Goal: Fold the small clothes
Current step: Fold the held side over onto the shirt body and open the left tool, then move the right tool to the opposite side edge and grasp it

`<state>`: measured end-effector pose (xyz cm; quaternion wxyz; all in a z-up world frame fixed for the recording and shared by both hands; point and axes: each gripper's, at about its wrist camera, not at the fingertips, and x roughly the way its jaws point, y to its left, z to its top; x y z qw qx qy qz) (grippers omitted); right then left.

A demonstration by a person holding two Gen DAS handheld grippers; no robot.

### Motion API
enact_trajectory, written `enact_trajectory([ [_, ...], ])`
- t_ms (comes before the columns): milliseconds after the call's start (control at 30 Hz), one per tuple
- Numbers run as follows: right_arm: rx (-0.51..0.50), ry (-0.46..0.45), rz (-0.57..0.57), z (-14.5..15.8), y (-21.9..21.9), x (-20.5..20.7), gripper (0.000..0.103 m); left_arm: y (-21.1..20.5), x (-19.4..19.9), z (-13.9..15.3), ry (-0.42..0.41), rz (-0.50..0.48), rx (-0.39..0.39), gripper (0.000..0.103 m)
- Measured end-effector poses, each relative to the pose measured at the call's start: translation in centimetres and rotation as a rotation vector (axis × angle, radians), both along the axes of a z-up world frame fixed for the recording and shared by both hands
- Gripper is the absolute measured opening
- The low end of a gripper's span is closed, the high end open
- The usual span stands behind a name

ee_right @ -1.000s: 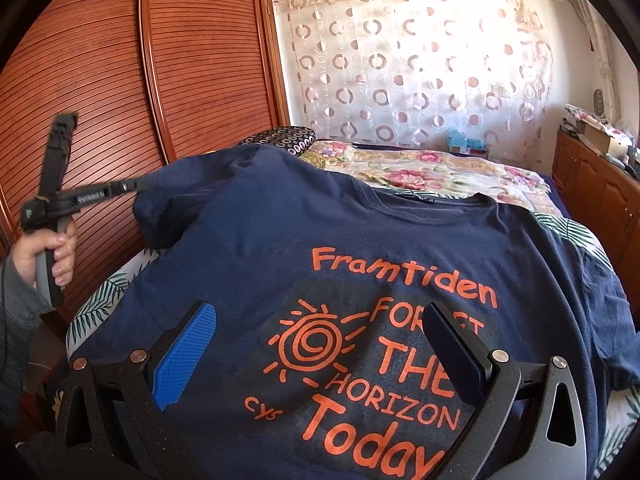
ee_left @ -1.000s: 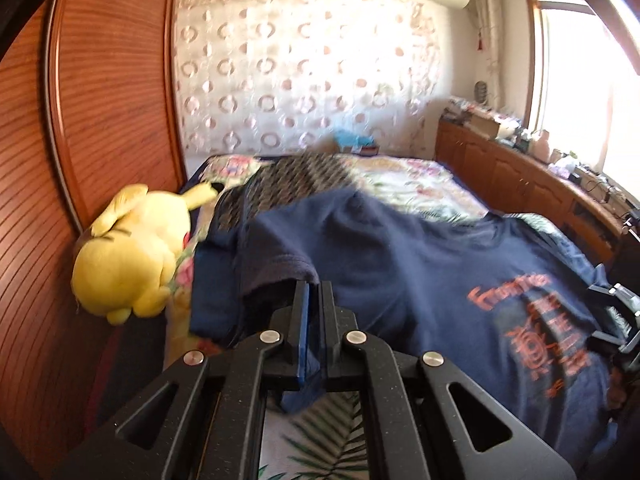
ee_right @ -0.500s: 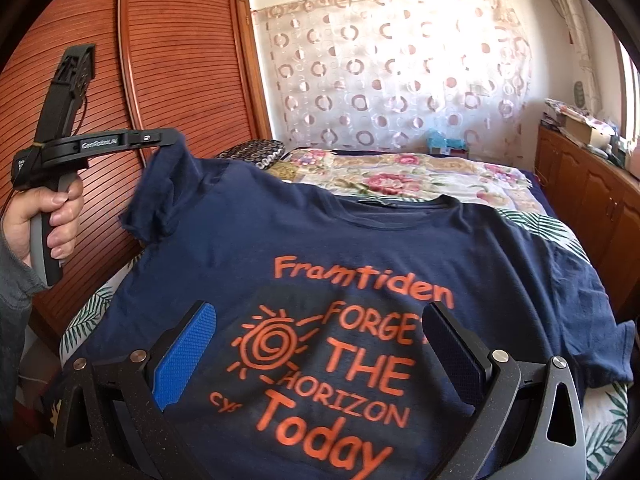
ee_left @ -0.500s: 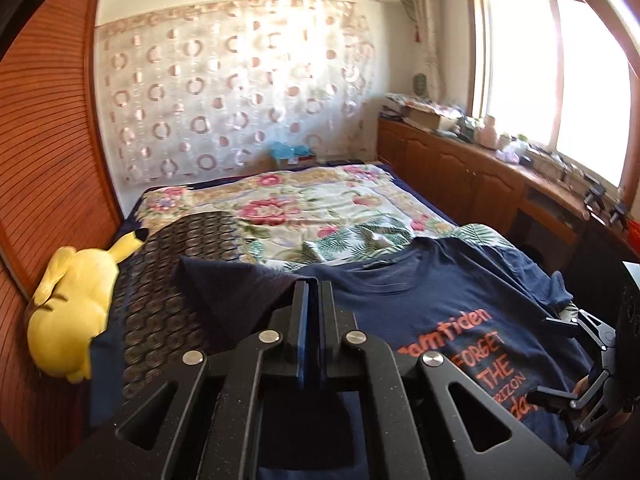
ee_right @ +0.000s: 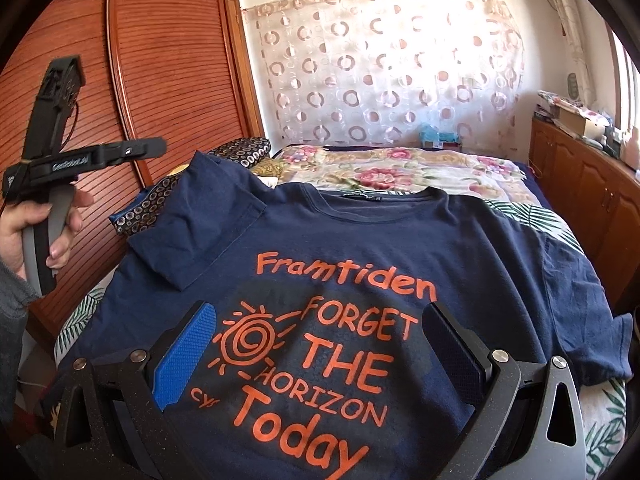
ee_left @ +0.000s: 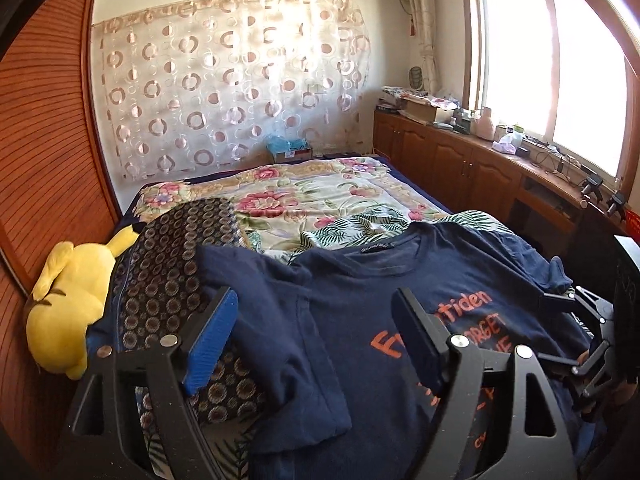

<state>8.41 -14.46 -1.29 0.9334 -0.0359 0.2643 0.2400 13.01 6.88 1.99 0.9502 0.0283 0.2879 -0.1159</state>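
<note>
A navy T-shirt with an orange print lies face up on the bed. Its left sleeve is folded inward and lies loose on the shirt's shoulder. My left gripper hovers over that sleeve; its jaws are opening, with nothing pressed between them. In the right wrist view the left gripper hangs in the air, left of the shirt, in a person's hand. My right gripper stands open just above the print, holding nothing.
A yellow plush toy and a dark patterned pillow lie at the bed's left side, against a wooden wardrobe. A floral blanket covers the far end. Wooden cabinets with clutter run along the right under the window.
My left gripper carried the sleeve up and inward over the shirt, then let it go; its jaws went from shut to wide apart. The right gripper barely moved.
</note>
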Motion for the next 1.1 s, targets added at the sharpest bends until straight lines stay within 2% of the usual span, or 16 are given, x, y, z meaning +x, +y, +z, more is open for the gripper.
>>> enact_trajectory([
  [167, -0.021, -0.005, 0.011, 0.5, 0.2, 0.9, 0.102, 2.0, -2.1, -1.7, 0.000, 0.067, 0.000, 0.080],
  [467, -0.053, -0.009, -0.038, 0.9, -2.9, 1.3, 0.098, 1.7, -4.0, -5.5, 0.068, 0.078, -0.032, 0.080],
  [800, -0.128, 0.005, -0.240, 1.6, -13.4, 2.1, 0.092, -2.0, -4.1, -8.6, 0.146, 0.018, -0.020, 0.080],
  [1000, -0.134, 0.074, -0.350, 0.9, -19.7, 3.3, 0.083, -3.2, -3.7, -9.5, 0.180, -0.002, 0.006, 0.080],
  [1100, -0.103, 0.125, -0.384, 0.6, -22.0, 4.3, 0.077, -3.9, -3.4, -10.1, 0.203, -0.010, 0.019, 0.080],
])
